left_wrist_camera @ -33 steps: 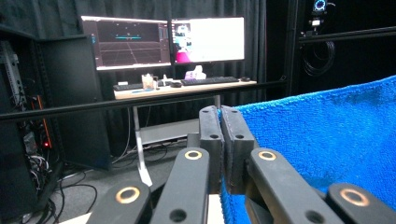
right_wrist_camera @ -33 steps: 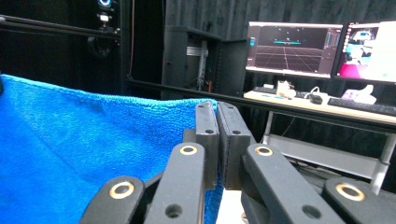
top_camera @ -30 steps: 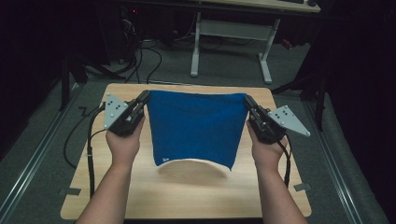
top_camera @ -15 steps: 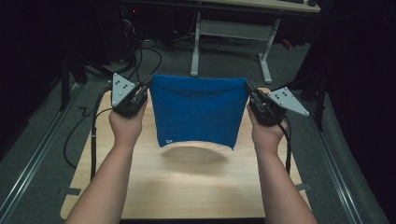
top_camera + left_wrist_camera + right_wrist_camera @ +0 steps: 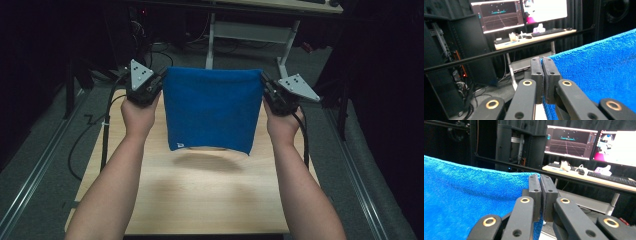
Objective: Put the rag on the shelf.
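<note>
Since the last frame we have raised the towel (image 5: 212,109) higher, so its lower hem now hangs clear above the worktop (image 5: 200,200). Our left claw (image 5: 159,82) is clamped on the towel's top left corner, our right claw (image 5: 265,85) on its top right corner. Between them the top edge is stretched almost straight, and the blue cloth hangs down flat.

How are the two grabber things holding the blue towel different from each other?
The left gripper pinches the blue towel's left top corner; the right gripper pinches its right. The left gripper's grey plate stands more upright; the right gripper's plate lies flatter. Both are shut on the towel.
</note>
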Demonstrator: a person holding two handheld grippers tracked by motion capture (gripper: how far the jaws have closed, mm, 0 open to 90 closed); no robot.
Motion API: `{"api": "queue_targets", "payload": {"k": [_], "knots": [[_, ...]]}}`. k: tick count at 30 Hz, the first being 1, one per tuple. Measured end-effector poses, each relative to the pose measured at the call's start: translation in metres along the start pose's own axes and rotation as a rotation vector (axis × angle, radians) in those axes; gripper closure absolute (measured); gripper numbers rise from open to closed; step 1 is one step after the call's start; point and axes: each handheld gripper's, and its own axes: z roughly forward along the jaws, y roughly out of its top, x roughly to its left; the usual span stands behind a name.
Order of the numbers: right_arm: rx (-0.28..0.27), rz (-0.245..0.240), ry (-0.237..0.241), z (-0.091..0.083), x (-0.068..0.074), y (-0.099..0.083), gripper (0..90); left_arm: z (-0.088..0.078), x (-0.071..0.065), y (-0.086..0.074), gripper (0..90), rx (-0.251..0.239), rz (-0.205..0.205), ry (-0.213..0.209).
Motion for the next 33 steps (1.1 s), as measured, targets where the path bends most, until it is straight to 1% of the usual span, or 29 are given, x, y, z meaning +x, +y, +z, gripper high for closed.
{"api": "queue_targets", "payload": {"k": [2, 4, 6, 10, 13, 16, 17, 20, 21, 23, 24, 25, 29, 33], "knots": [[0.015, 0.013, -0.005, 0.009, -0.002, -0.002, 88.5, 0.005, 0.002, -0.001, 88.4, 0.001, 0.008, 0.011], [0.037, 0.004, -0.012, 0.018, -0.002, -0.006, 88.6, 0.011, 0.005, -0.004, 88.3, 0.014, 0.008, 0.013], [0.061, -0.017, -0.017, 0.027, -0.001, -0.010, 88.5, 0.017, 0.010, -0.009, 88.3, 0.039, -0.006, 0.001], [0.117, -0.036, -0.020, 0.044, 0.001, -0.025, 88.5, 0.029, 0.016, -0.026, 88.3, 0.105, -0.035, -0.013], [0.149, -0.045, -0.014, 0.052, 0.001, -0.035, 88.5, 0.034, 0.017, -0.039, 88.3, 0.133, -0.040, -0.021], [0.178, -0.045, -0.006, 0.057, 0.000, -0.045, 88.5, 0.039, 0.017, -0.053, 88.2, 0.169, -0.050, -0.038], [0.184, -0.036, -0.001, 0.058, -0.001, -0.048, 88.5, 0.042, 0.015, -0.060, 88.3, 0.185, -0.053, -0.044], [0.206, -0.021, 0.007, 0.060, -0.002, -0.057, 88.5, 0.045, 0.013, -0.072, 88.3, 0.212, -0.062, -0.053], [0.217, -0.024, 0.011, 0.061, -0.002, -0.060, 88.5, 0.046, 0.013, -0.076, 88.3, 0.234, -0.065, -0.060], [0.237, -0.028, 0.017, 0.062, -0.002, -0.067, 88.5, 0.047, 0.010, -0.083, 88.3, 0.241, -0.061, -0.064], [0.244, -0.032, 0.018, 0.062, -0.002, -0.070, 88.5, 0.048, 0.009, -0.090, 88.3, 0.257, -0.074, -0.072], [0.257, -0.035, 0.021, 0.062, -0.003, -0.076, 88.5, 0.048, 0.008, -0.094, 88.3, 0.267, -0.078, -0.078], [0.287, -0.021, 0.030, 0.061, -0.004, -0.091, 88.5, 0.049, 0.002, -0.111, 88.3, 0.302, -0.081, -0.094], [0.311, 0.003, 0.046, 0.060, -0.004, -0.107, 88.5, 0.049, -0.003, -0.128, 88.3, 0.331, -0.102, -0.118]]}}
